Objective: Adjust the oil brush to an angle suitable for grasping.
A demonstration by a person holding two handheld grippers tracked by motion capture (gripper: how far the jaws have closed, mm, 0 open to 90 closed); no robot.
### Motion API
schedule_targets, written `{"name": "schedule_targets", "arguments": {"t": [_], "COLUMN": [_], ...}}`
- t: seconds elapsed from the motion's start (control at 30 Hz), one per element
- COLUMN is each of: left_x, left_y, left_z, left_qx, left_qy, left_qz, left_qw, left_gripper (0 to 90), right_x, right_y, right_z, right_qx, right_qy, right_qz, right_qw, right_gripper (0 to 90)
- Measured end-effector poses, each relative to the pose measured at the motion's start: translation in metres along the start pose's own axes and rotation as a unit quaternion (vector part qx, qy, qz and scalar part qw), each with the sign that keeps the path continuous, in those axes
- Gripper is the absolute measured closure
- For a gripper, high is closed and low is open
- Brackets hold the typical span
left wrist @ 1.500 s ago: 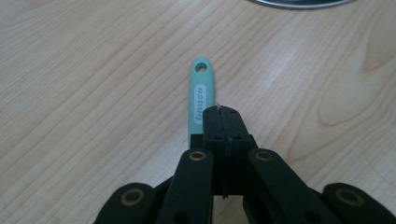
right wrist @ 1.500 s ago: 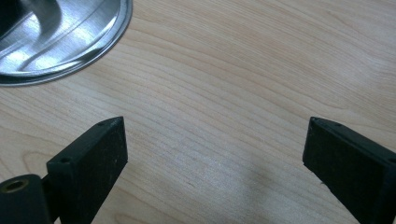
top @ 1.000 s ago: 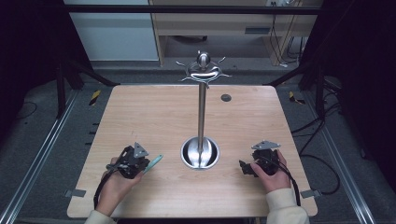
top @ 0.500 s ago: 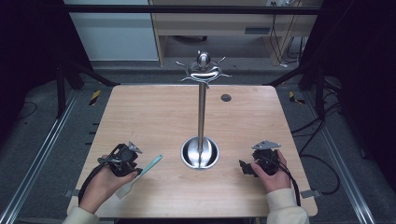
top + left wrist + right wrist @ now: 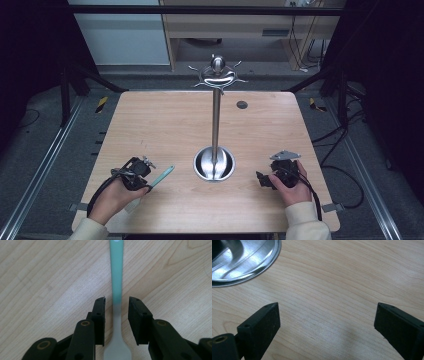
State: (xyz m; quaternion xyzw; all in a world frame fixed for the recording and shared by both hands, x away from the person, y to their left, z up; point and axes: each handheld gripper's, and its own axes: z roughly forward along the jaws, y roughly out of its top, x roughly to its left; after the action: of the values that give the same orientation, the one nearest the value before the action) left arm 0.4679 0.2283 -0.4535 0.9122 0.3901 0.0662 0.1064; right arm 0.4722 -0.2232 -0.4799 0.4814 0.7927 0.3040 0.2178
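A slim pale-green plastic spatula with a whitish blade end (image 5: 117, 290) lay flat on the light wooden bench (image 5: 165, 125), near the bench's near-left corner, its handle angled toward the middle of the bench. The left gripper (image 5: 117, 302) sat low over it, and its jaws had just been opening: in the left gripper view the narrow neck of the spatula ran between the two black pads with a gap of bare wood on either side, so the jaws were released and not pressing on it. In the high view the left gripper (image 5: 142, 172) rested in the person's left hand (image 5: 112, 197) just beside the spatula (image 5: 162, 176).

At the middle of the near half of the bench stood a polished steel utensil stand with a round dished base, a tall thin pole and a ring of hooks on top (image 5: 215, 165). The right gripper (image 5: 260, 179) lay near the near-right corner, held in the right hand (image 5: 292, 187); in the right gripper view its jaws stood wide apart over bare wood, grasping nothing, with the stand's base (image 5: 244, 260) just beyond them.
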Motion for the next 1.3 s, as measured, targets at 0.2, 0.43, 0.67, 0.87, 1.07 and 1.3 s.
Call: {"name": "schedule_targets", "arguments": {"t": [0.2, 0.43, 0.67, 0.87, 1.07, 1.3], "left_x": [0.000, 0.001, 0.001, 0.001, 0.002, 0.001], "left_y": [0.002, 0.005, 0.008, 0.009, 0.010, 0.009], "left_z": [0.004, 0.007, 0.010, 0.012, 0.012, 0.012], "left_qx": [0.007, 0.012, 0.021, 0.030, 0.033, 0.029], "left_qy": [-0.004, -0.004, -0.012, -0.015, -0.012, -0.009], "left_qz": [0.003, 0.005, 0.007, 0.014, 0.016, 0.022], "left_qw": [1.0000, 0.9999, 0.9997, 0.9994, 0.9993, 0.9993], "left_gripper": [68.0, 70.4, 73.9, 76.0, 79.3, 81.5], "right_x": [0.000, 0.000, -0.001, -0.001, -0.001, -0.001], "right_y": [0.000, 0.000, 0.000, 0.000, 0.000, 0.000], "right_z": [0.000, 0.000, 0.000, -0.001, -0.001, -0.001], "right_qx": [-0.001, -0.001, -0.002, -0.002, -0.002, -0.003], "right_qy": [0.000, 0.001, 0.001, 0.001, 0.003, 0.002], "right_qz": [0.000, 0.000, 0.001, 0.001, 0.004, 0.004], "right_qw": [1.0000, 1.0000, 1.0000, 1.0000, 1.0000, 1.0000], "right_gripper": [7.2, 7.2, 7.2, 7.2, 7.2, 7.2]}}
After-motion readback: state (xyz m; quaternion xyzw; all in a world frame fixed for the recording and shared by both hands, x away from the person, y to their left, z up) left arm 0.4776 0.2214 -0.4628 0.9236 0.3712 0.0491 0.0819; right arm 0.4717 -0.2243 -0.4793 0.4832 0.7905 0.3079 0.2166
